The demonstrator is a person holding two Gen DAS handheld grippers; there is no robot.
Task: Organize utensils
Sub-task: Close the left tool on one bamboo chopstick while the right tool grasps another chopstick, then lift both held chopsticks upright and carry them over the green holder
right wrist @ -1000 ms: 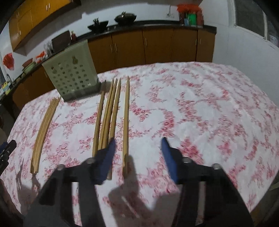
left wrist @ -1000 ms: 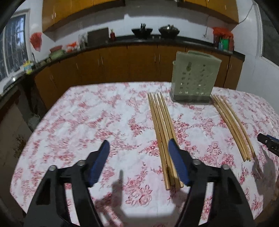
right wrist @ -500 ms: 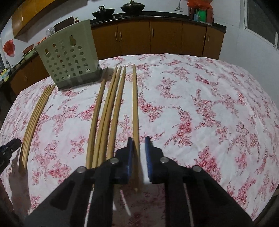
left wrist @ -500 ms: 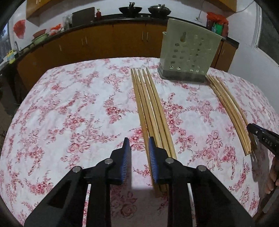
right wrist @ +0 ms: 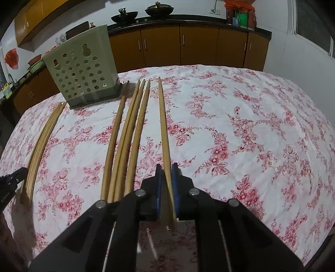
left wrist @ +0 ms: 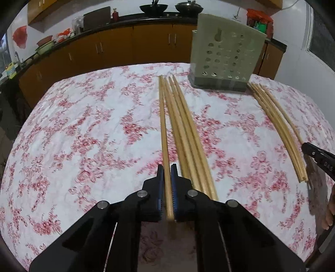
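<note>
A: Left wrist view: left tongs [left wrist: 167, 173] closed narrow on one long pale wooden chopstick [left wrist: 163, 125], the leftmost of its bundle. Blue pads [left wrist: 160, 188] press it from both sides near its near end.

B: And its neighbours?

A: Remaining left-group chopsticks [left wrist: 186, 134] lie just beside it, to its right, on the desk with the pink floral cloth [left wrist: 83, 136]. Far ends point at the pale green perforated plastic utensil holder [left wrist: 226, 56], standing upright near the desk's far edge.

B: Right wrist view?

A: Right tongs [right wrist: 166, 173] likewise clamped on a single wooden chopstick [right wrist: 162, 117], the rightmost one, set a little apart from the four-stick group [right wrist: 127, 134] to its left. Cannot tell whether either gripped stick is lifted off the cloth.

B: Holder from that side?

A: The holder shows at upper left, the four-stick group's far tips near its base. Another chopstick bundle [right wrist: 45, 129] lies at the far left edge; a sliver of the left tongs sits beside it.

B: Background?

A: Brown wooden cabinets [right wrist: 199, 46], two dark woks [right wrist: 160, 9] on the counter.
</note>
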